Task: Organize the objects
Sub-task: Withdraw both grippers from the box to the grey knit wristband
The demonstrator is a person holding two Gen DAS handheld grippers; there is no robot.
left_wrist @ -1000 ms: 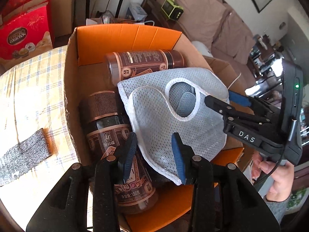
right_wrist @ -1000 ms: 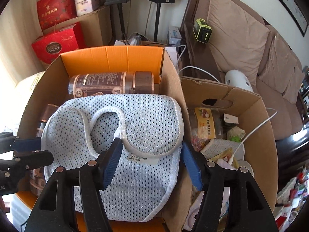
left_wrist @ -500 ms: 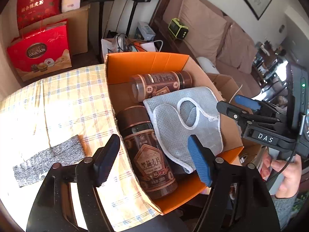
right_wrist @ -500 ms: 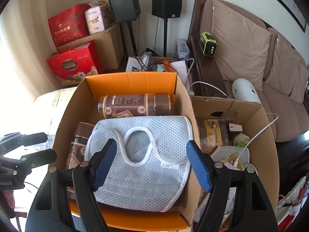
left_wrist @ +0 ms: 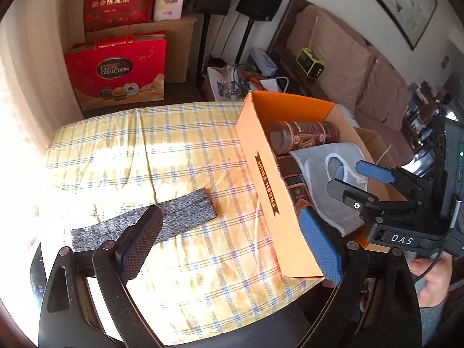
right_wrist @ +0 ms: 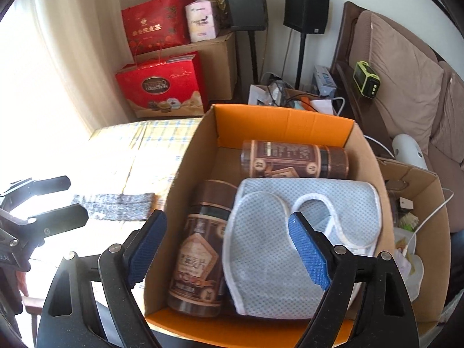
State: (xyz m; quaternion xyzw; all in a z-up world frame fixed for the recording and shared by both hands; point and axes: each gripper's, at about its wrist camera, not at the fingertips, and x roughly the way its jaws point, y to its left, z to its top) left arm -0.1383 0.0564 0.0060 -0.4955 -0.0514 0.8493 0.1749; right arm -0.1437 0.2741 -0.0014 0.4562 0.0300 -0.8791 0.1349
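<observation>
- The left gripper (left_wrist: 229,245) is spread wide and holds nothing; it hangs over the near part of the checked tablecloth (left_wrist: 179,150).
- The right gripper (right_wrist: 229,246) is also spread and empty, hovering above the near end of the open orange cardboard box (right_wrist: 185,168).
- A grey knitted cloth strip (left_wrist: 150,217) lies flat on the tablecloth, left of the box and well apart from its wall. It looks like the one loose thing not yet put away.
- The strip's long axis runs roughly left to right, with its right end tilted a little toward the far side. The left gripper's left finger (left_wrist: 139,243) overlaps its near edge in the left wrist view, so the strip lies just ahead and slightly left of that gripper.
- The left gripper is plainly the nearer one; from the right wrist view the strip (right_wrist: 113,203) sits off to the left, outside the box.
- Inside the box lie two brown jars (right_wrist: 200,249) and a pale blue mesh slipper (right_wrist: 290,232), which rests on the right side.
- My reading: the next move is a short drop of the left gripper, fingers closing across the strip's narrow width.
</observation>
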